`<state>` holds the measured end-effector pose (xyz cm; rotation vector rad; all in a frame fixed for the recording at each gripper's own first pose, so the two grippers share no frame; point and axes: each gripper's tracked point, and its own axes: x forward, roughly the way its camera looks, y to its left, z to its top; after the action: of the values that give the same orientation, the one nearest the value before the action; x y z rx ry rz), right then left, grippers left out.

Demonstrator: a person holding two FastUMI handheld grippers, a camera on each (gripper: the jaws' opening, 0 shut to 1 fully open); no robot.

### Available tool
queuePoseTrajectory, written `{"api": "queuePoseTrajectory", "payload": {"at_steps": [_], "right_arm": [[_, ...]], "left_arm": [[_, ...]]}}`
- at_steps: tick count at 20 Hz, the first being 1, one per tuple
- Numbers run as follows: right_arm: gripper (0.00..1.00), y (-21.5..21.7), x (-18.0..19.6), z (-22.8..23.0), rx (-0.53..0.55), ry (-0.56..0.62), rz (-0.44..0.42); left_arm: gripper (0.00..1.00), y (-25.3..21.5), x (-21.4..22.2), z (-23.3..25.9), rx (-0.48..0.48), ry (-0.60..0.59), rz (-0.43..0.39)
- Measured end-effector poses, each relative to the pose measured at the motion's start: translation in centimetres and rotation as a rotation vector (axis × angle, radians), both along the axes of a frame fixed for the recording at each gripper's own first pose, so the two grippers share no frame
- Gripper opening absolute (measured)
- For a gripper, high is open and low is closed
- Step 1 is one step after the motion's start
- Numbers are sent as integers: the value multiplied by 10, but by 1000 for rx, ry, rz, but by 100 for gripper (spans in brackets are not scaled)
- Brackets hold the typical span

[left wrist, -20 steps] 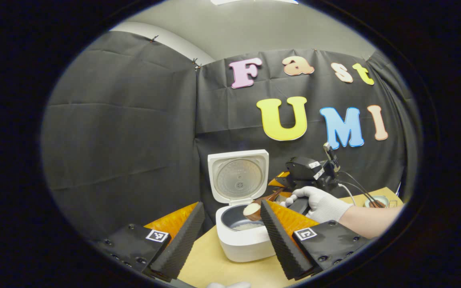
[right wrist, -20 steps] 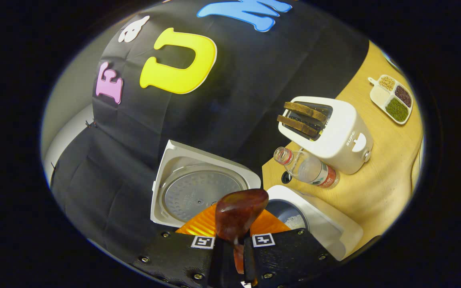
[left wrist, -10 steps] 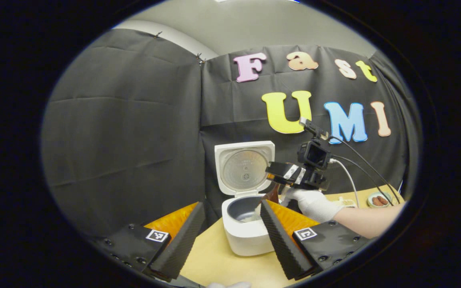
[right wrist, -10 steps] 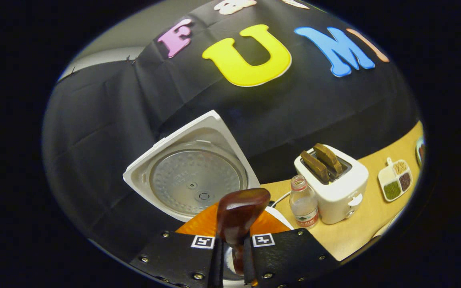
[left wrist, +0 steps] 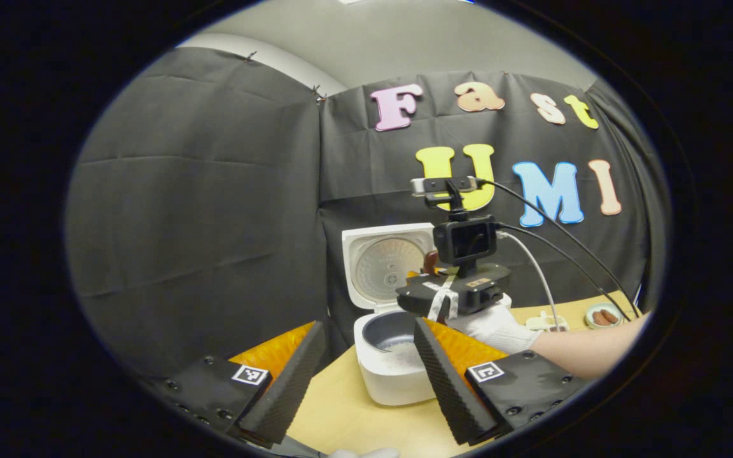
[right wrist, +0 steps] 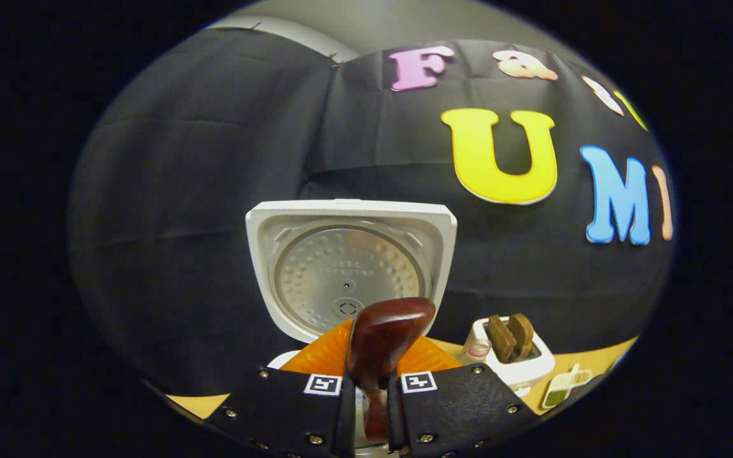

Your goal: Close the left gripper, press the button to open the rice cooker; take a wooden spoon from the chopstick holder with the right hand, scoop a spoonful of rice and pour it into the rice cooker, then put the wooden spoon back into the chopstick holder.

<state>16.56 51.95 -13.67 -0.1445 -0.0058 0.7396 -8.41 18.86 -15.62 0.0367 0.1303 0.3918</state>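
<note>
Your left tongs (left wrist: 361, 372) stand open with nothing between the fingers, low over the near part of the desk (left wrist: 341, 416). Bare desk surface lies between the fingers, up to the rice cooker (left wrist: 390, 375). The rice cooker stands just beyond them with its lid (left wrist: 387, 267) upright at the back and rice visible in the pot. In the left gripper view, your right tongs (left wrist: 427, 294) are held by a gloved hand (left wrist: 497, 327) above the right rim of the pot. In the right gripper view, the right tongs (right wrist: 366, 407) are closed on the handle of the wooden spoon (right wrist: 382, 331), bowl raised before the lid. A toaster (right wrist: 519, 362) and a divided dish (right wrist: 560, 388) stand to the right, toward the desk's far edge.
</note>
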Motion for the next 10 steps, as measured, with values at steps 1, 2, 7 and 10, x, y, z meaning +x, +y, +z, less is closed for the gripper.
{"api": "queuePoseTrajectory", "payload": {"at_steps": [1, 2, 7, 10], "right_arm": [[19, 1, -2, 1, -37, -55, 11], [19, 5, -3, 2, -55, -93, 25], [19, 6, -6, -3, -123, -158, 61], [20, 2, 1, -10, -54, -15, 65]], "left_arm": [[99, -1, 1, 1, 2, -2, -2], [99, -1, 3, 1, 4, 2, 1], [99, -1, 8, 4, -11, -2, -1], [98, -1, 7, 5, -9, -3, 0]]}}
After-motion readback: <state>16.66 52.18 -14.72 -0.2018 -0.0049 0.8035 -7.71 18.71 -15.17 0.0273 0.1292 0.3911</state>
